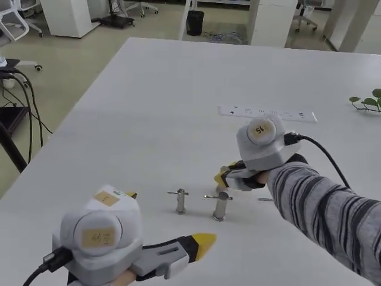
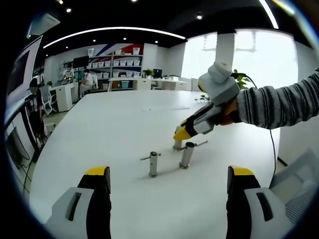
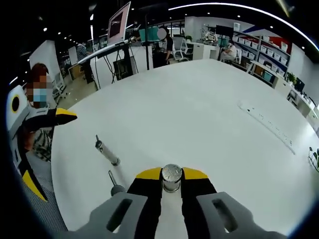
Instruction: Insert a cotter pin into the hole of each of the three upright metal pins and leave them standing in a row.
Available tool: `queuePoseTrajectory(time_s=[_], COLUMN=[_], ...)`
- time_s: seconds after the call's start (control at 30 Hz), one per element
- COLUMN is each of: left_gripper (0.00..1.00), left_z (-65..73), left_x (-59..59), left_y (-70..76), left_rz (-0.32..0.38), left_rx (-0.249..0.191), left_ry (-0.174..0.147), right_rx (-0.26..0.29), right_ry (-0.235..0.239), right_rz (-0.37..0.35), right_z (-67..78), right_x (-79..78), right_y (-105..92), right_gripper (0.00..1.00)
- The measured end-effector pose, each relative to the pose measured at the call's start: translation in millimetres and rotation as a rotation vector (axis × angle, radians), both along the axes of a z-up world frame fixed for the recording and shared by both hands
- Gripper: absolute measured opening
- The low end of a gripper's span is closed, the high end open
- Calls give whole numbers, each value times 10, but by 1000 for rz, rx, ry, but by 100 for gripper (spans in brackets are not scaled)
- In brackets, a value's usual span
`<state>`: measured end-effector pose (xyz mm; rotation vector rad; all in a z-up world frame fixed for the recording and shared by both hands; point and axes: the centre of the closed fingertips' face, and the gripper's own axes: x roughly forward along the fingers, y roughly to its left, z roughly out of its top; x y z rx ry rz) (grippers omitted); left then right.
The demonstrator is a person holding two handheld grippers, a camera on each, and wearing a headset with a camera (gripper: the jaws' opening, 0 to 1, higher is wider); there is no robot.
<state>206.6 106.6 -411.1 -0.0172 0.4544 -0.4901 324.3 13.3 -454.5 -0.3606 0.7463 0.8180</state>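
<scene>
Two upright metal pins stand near the table's front edge, the left pin [image 1: 180,201] [image 2: 153,164] and the middle pin [image 1: 221,206] [image 2: 187,155], each with a thin cotter pin through its top. Just behind the middle one stands a third metal pin [image 3: 172,173] [image 2: 177,145], and my right gripper [image 1: 224,176] [image 3: 172,183] [image 2: 183,133] is shut on it. In the right gripper view the other two pins [image 3: 107,152] [image 3: 116,187] lie to the left. My left gripper [image 1: 168,218] [image 2: 169,172] hangs open in front of the row, holding nothing.
A white power strip [image 1: 268,112] lies further back on the white table [image 1: 149,107]. A small thin metal piece [image 1: 266,199] rests right of the pins. Green leaves [image 1: 369,102] show at the right edge. Cables and chairs stand off the table's left.
</scene>
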Motion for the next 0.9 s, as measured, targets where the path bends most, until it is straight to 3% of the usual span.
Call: queuePoseTrajectory(time_s=[0.23, 0.5, 0.7, 0.9], left_gripper=[96, 94, 93, 93], left_z=[48, 107, 138, 124], left_x=[14, 7, -22, -62], left_y=[-9, -15, -16, -33], left_rz=[2, 6, 2, -3], left_rx=[6, 1, 7, 11], left_ry=[-9, -15, -26, -22], right_rx=[-18, -31, -41, -35], right_ry=[23, 35, 33, 30], right_rz=[-45, -60, -50, -34], right_z=[-29, -50, -36, -18], right_x=[-123, -348, -549, -743], right_y=[-399, -686, -786, -766], right_gripper=[9, 9, 9, 9])
